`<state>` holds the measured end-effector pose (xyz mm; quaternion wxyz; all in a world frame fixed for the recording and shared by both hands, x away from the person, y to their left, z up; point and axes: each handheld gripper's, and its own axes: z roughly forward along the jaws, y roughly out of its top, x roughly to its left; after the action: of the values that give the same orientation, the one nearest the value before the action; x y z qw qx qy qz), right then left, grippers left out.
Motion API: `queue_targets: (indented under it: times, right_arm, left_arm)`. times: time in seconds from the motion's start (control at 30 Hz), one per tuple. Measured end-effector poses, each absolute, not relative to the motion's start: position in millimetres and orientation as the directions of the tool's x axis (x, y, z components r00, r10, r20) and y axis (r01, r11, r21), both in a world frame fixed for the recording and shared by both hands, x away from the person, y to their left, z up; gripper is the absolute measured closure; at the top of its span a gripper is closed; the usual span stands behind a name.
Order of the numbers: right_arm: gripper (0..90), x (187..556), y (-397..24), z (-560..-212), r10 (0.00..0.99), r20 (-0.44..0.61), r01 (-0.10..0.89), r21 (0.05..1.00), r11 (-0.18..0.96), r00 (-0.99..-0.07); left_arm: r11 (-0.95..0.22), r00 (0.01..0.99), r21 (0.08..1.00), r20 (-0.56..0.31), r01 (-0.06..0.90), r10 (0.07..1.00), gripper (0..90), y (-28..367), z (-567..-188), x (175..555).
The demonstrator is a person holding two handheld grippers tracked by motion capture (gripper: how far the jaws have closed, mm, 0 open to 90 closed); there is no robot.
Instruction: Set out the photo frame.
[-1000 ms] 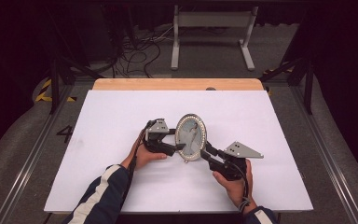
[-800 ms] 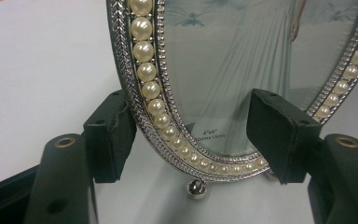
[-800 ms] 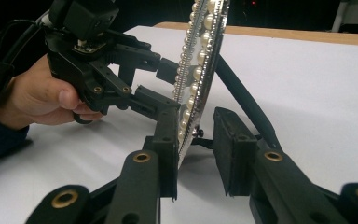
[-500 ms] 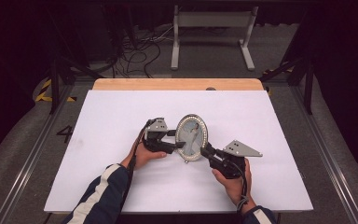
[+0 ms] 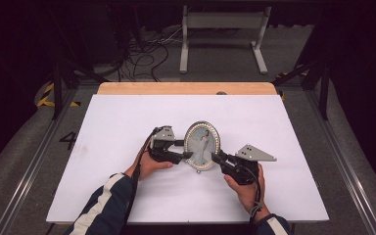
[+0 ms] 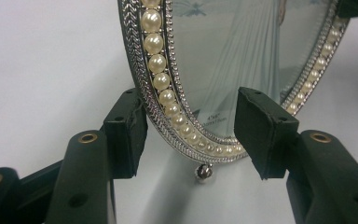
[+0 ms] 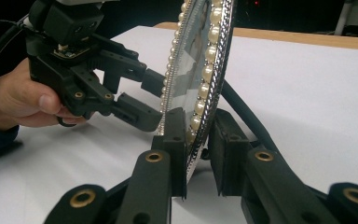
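Note:
An oval silver picture frame with a pearl border stands upright on the white table. My left gripper comes in from its left. In the left gripper view its jaws have just been closing and now sit on the lower rim, one pad behind it and one on the glass. My right gripper holds the frame's right edge. In the right gripper view its jaws have just been closing too and now clamp the rim edge-on. The left gripper is seen across the frame.
A wooden strip runs along the table's far edge. Beyond it the floor holds cables and a grey metal stand. Metal rails flank the table. Bare white surface lies all round the frame.
Both hands and the frame stay where they were. The jaws look slightly narrower around the rim than a second ago.

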<state>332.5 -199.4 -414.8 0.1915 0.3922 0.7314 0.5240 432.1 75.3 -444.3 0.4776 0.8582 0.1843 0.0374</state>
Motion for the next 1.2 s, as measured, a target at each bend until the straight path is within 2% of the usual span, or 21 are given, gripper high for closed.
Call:
queue_targets:
  times: [0.3, 0.63, 0.8, 1.0, 1.1, 1.2]
  right_arm:
    - [78.1, 335.8, -197.9, -414.8, 0.776, 0.123, 0.368, 0.918, 0.147, -0.618]
    - [76.5, 332.4, -197.7, -413.7, 0.789, 0.096, 0.34, 0.929, 0.149, -0.607]
    - [77.7, 328.7, -200.4, -410.3, 0.794, 0.091, 0.324, 0.936, 0.138, -0.601]
    - [79.0, 328.7, -199.4, -410.6, 0.797, 0.086, 0.321, 0.937, 0.14, -0.598]
    - [79.2, 329.3, -199.3, -410.7, 0.797, 0.091, 0.324, 0.936, 0.135, -0.597]
    - [79.2, 330.9, -199.9, -410.7, 0.795, 0.099, 0.33, 0.935, 0.133, -0.599]
  left_arm:
    - [-0.493, 0.939, 0.829, -0.106, 0.265, 0.328, 44.7, 83.6, -443.6, 429.2]
    - [-0.417, 0.913, 0.867, -0.094, 0.271, 0.398, 39.9, 80.4, -440.0, 428.8]
    - [-0.396, 0.904, 0.875, -0.101, 0.28, 0.416, 45.4, 78.8, -439.4, 428.8]
    - [-0.433, 0.905, 0.863, -0.063, 0.261, 0.42, 56.5, 78.9, -437.5, 427.0]
    - [-0.471, 0.904, 0.849, -0.018, 0.24, 0.427, 56.0, 77.0, -434.9, 423.8]
    - [-0.465, 0.903, 0.849, -0.034, 0.252, 0.428, 57.2, 79.2, -435.6, 423.9]
